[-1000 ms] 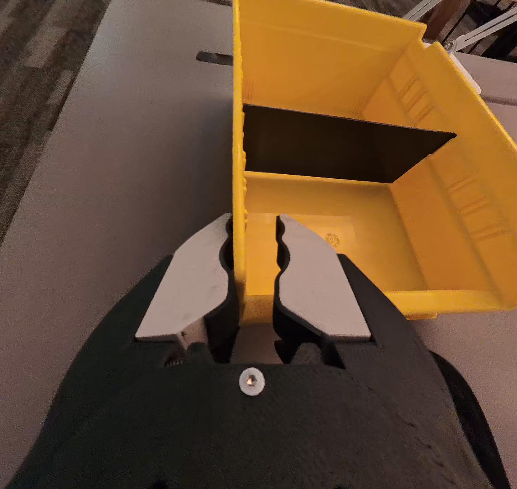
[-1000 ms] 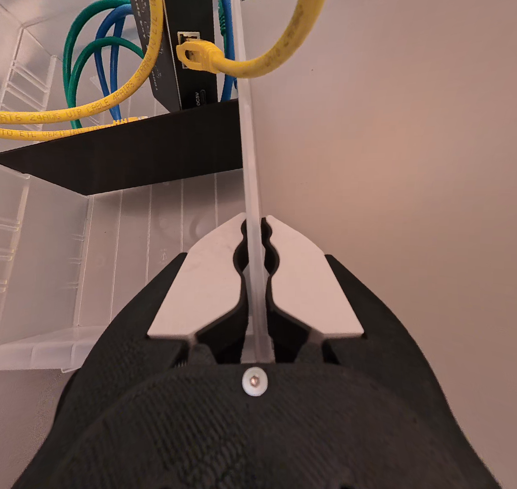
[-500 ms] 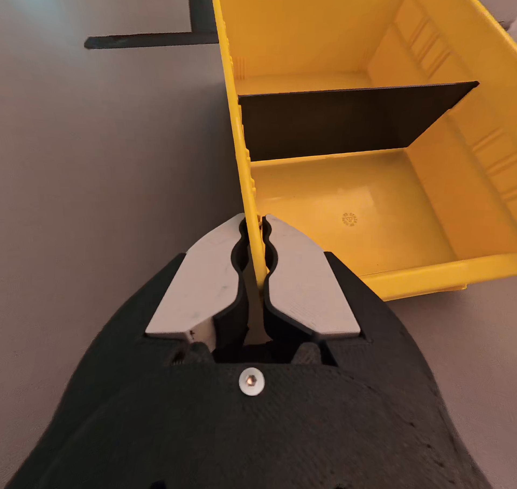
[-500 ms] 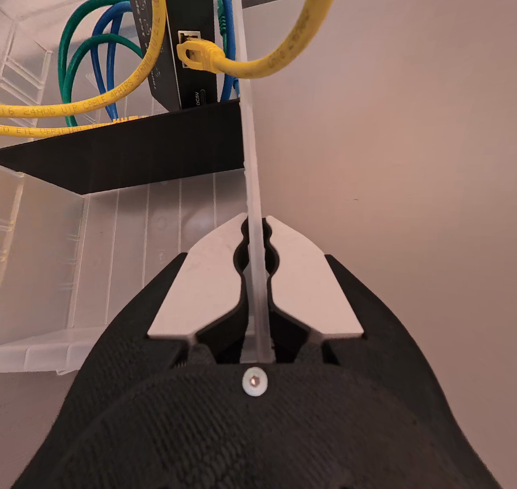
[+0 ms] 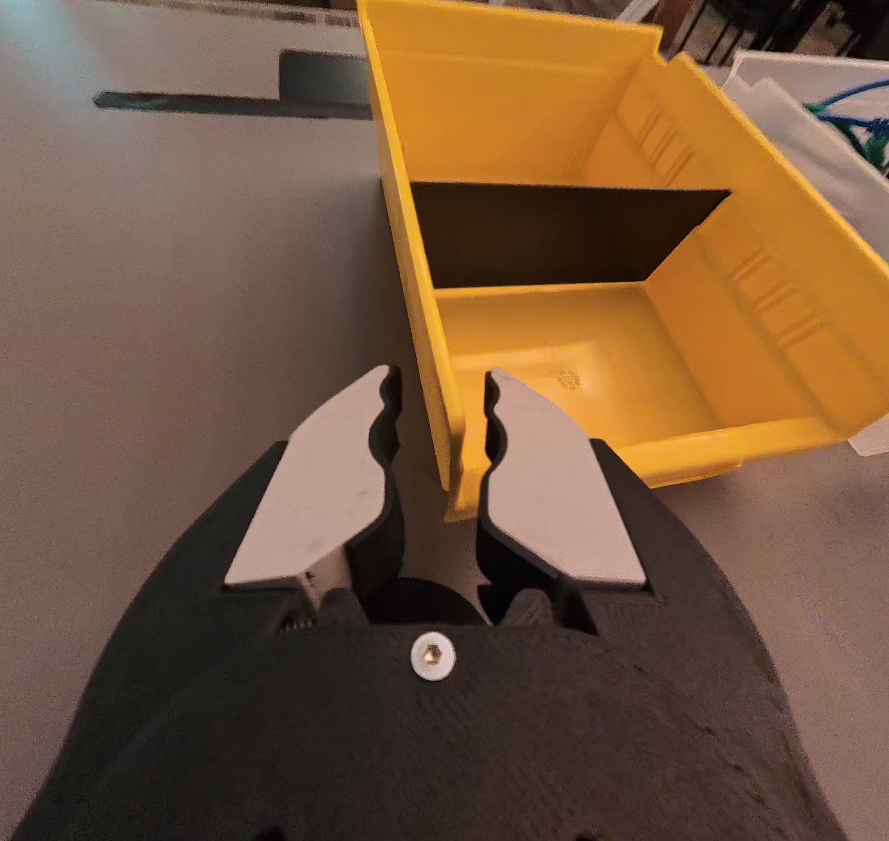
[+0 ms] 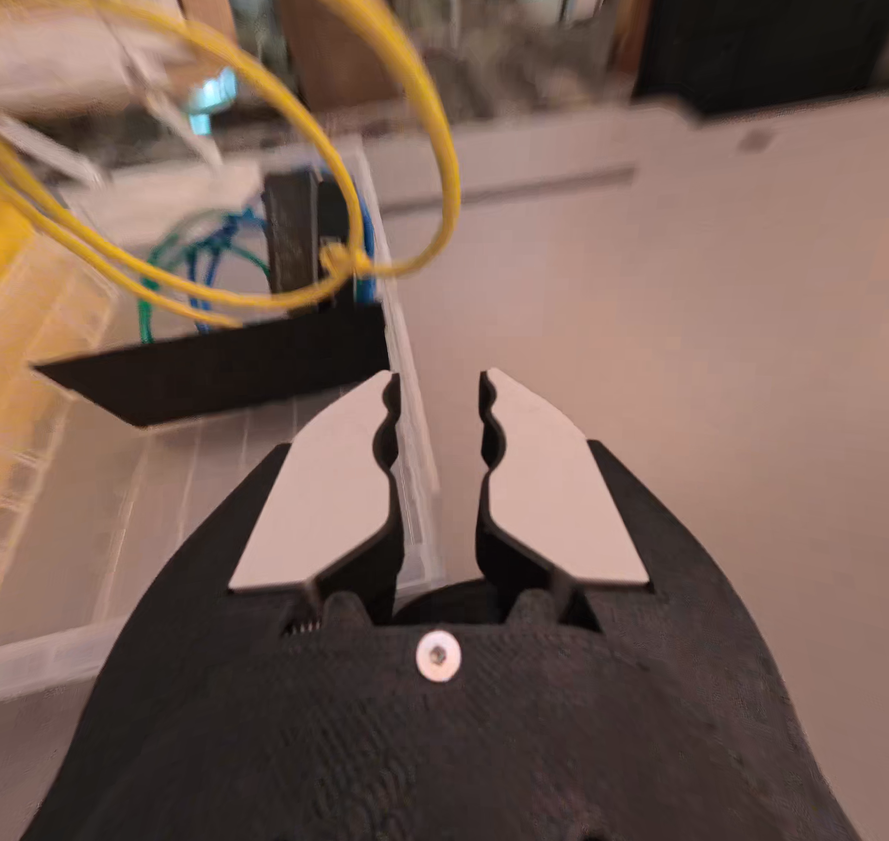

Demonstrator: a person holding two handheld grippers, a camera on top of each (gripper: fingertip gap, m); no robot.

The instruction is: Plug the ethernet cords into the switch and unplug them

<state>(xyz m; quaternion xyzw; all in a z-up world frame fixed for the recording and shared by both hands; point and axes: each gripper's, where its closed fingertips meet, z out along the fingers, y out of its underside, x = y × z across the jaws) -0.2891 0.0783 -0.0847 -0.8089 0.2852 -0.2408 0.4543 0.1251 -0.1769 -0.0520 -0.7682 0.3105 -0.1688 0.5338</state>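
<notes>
Tongs, left (image 5: pixel 440 375) and right (image 6: pixel 438 375), agape astride bin walls.

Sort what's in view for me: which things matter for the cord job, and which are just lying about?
Job:
switch, standing in the clear bin
yellow cord, plugged into it
blue cords
green cords

Lying about:
yellow bin, empty
its black divider

Switch (image 6: pixel 293 236) and cords (image 6: pixel 202 260) lie behind the divider (image 6: pixel 231 361).
</notes>
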